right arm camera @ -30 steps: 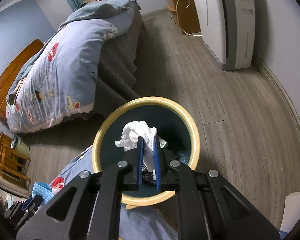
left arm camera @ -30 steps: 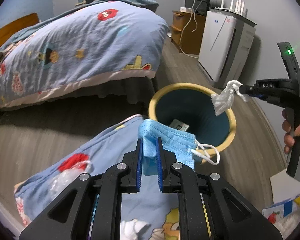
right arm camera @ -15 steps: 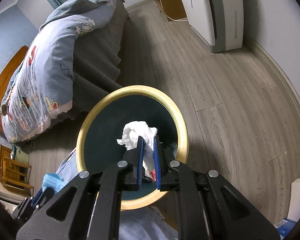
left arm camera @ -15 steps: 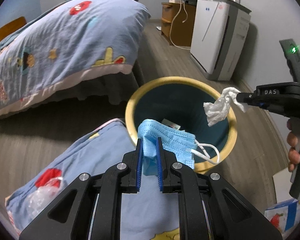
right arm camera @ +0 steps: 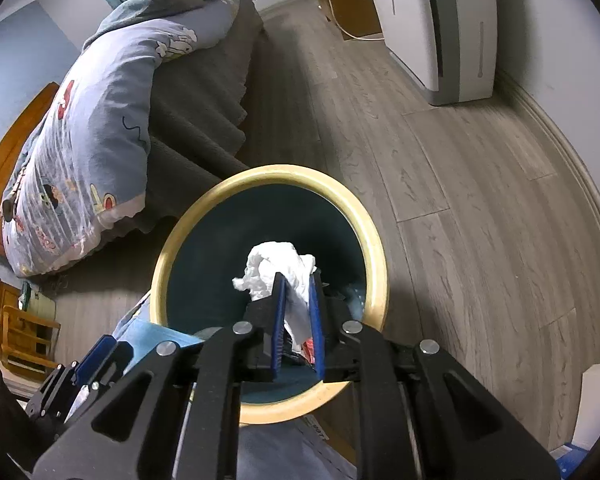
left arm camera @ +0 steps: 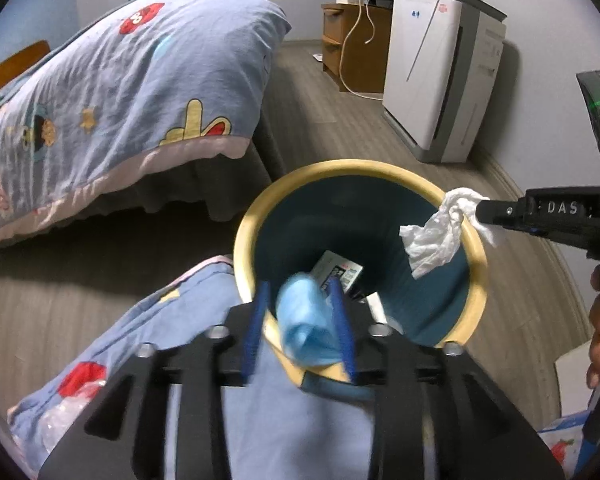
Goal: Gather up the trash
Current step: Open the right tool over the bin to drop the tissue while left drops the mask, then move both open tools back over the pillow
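Observation:
A round bin [left arm camera: 256, 216] with a yellow rim and dark teal inside stands on the wood floor; it also shows in the right wrist view [right arm camera: 374, 240]. My left gripper [left arm camera: 300, 300] is open over the bin's near rim, and a blue face mask [left arm camera: 306, 320], blurred, sits loose between its spread fingers. My right gripper [right arm camera: 298, 280] is shut on a crumpled white tissue [right arm camera: 276, 264] and holds it above the bin's opening; the tissue also shows in the left wrist view [left arm camera: 436, 236]. Packaging [left arm camera: 336, 272] lies at the bin's bottom.
A bed with a blue cartoon quilt [left arm camera: 112, 92] stands left of the bin. A white air purifier [left arm camera: 440, 76] and a wooden cabinet [left arm camera: 352, 56] stand along the far wall. A blue cartoon cloth [left arm camera: 140, 352] with a plastic wrapper [left arm camera: 76, 400] lies below my left gripper.
My left gripper has opened and moved over the bin's rim, and the blue mask has slipped loose between its fingers. My right gripper still holds the tissue over the bin.

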### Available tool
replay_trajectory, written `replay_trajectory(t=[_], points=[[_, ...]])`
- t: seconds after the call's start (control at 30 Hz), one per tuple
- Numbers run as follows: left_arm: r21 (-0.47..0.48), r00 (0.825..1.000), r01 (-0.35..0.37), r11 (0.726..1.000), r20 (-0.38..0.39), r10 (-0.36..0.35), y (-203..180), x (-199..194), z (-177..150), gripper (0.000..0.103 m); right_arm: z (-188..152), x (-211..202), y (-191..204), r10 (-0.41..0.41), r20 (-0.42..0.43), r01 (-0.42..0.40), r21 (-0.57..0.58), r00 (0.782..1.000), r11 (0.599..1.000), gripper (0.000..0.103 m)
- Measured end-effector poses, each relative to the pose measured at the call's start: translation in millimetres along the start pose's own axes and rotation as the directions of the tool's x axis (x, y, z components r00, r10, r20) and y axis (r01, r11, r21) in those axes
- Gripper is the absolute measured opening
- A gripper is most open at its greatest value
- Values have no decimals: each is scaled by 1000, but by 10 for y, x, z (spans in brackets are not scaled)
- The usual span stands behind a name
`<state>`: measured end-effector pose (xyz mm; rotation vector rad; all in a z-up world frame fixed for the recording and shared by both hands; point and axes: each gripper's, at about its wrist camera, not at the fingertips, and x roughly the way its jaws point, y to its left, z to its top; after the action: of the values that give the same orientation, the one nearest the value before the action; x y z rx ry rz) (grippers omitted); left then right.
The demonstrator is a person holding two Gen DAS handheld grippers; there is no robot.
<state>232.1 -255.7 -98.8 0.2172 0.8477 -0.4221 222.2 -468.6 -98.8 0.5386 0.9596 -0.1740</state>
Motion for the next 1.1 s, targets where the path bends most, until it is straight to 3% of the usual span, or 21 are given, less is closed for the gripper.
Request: replay_trajectory(t=[0.03, 0.17, 0.23, 0.43, 0.6, 0.87, 1.1], points=[[-4, 1000, 2, 1000, 2, -2, 9, -7, -11, 50, 1, 5, 4, 2, -1, -2, 1, 1000, 1000, 20], [-32, 1000, -3, 999, 7, 3, 58, -29, -42, 63, -5, -2, 20, 13, -1, -13, 0, 1000, 1000, 32], [-41, 1000, -5, 999, 12, 6, 81, -47, -57, 70, -1, -13, 33, 15, 5, -15, -5, 1000, 1000, 49], [-64, 999, -34, 997, 36, 36, 171, -143, -111, 90, 10, -77, 43, 5, 38, -5, 4, 999, 1000, 87], [-76, 997, -58, 995, 37, 61, 277, -212, -175, 93, -9, -157, 166, -40, 66, 43, -54, 997, 998, 97], [-103, 996, -82, 991, 32, 86, 466, -533, -323, 93, -69, -332, 444, -115, 121, 135, -175, 986, 975, 97], [-117, 993, -102, 988, 53, 109, 707, -1112, -577, 94, -317, -554, 770, -98, 123, 129, -277, 988, 952, 97]])
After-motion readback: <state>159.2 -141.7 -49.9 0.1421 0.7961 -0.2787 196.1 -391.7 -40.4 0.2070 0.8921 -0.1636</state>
